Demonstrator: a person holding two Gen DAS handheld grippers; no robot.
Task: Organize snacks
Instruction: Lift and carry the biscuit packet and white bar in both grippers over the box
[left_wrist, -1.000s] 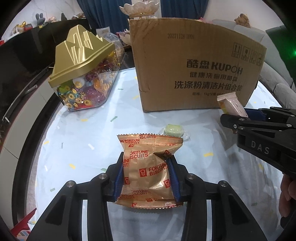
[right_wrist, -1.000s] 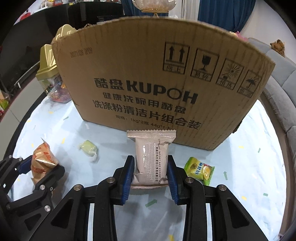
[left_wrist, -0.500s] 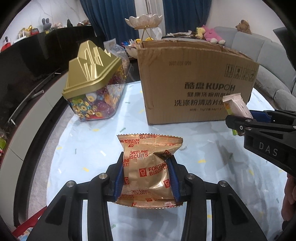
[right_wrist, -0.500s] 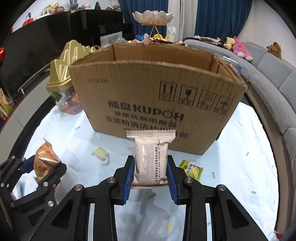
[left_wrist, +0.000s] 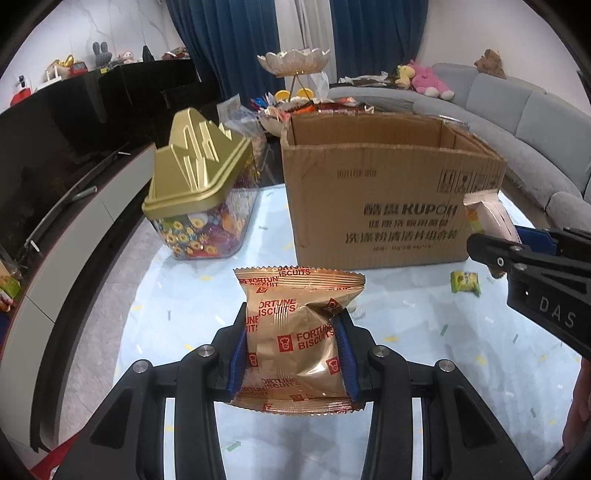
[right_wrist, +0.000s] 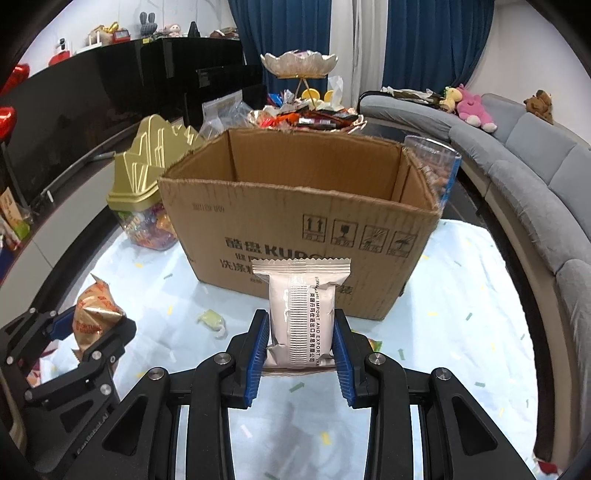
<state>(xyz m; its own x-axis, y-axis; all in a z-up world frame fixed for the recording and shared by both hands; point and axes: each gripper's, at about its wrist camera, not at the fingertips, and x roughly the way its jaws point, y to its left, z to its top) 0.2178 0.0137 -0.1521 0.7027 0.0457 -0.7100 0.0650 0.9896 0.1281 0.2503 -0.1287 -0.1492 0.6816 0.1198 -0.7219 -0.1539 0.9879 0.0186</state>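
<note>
Two snack packets are held clear of the table, one in each gripper. The left gripper has its blue pads clamped on the sides of a gold foil packet printed in red with "FORTUNE BISCUITS"; the packet is puffed, creased at its upper right, and has serrated seams at top and bottom. The right gripper is closed on a pale silver packet, upright, with a crimped top seam and a ribbed back seam carrying black print. Both packets sit in front of an open-topped cardboard box marked "KUPOH", below its rim. On the pale blue table lie a green-yellow packet near the box's lower right corner and a small pale green sweet. A clear candy tub with a gold lid stands left of the box.
</note>
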